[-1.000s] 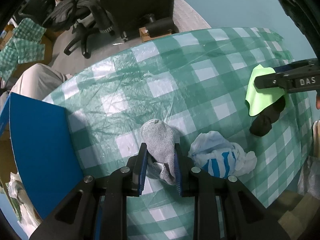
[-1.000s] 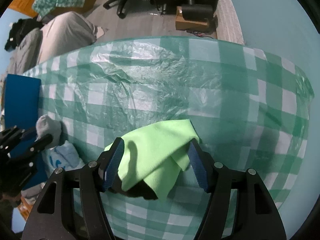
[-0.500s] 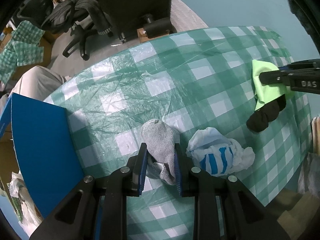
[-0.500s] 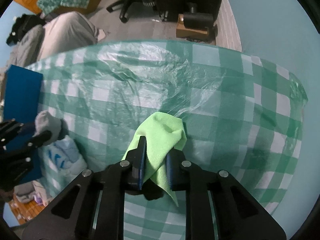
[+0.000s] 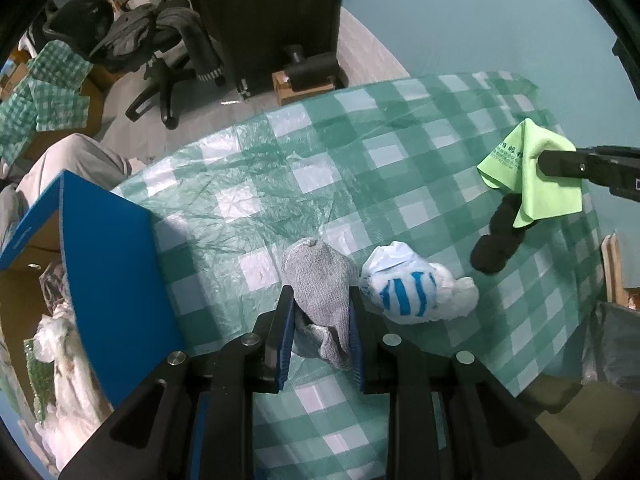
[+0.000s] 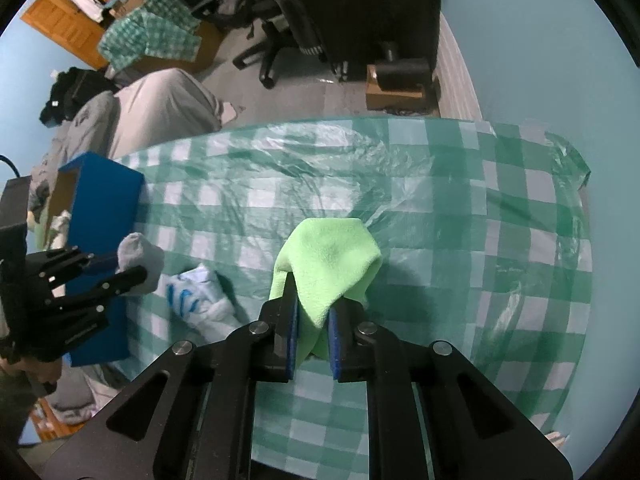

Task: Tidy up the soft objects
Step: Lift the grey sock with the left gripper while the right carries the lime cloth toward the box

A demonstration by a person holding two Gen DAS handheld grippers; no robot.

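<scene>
Both grippers are pinched tight on cloth — the left gripper [image 5: 320, 332] on a grey sock [image 5: 320, 280] at lower centre, the right gripper [image 6: 312, 336] on a green cloth [image 6: 326, 264] mid-frame. Carry each clear of the checked table [image 5: 280, 168] toward the blue box [image 5: 108, 260] at left — keep the grip firm so the dangling corners don't snag the striped bundle [image 5: 412, 288] or black sock [image 5: 496, 240].

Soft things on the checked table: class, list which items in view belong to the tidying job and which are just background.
Job:
grey sock, in left gripper
green cloth, in right gripper
black sock
white-and-blue bundle
blue box

Background:
office chair
cardboard box
</scene>
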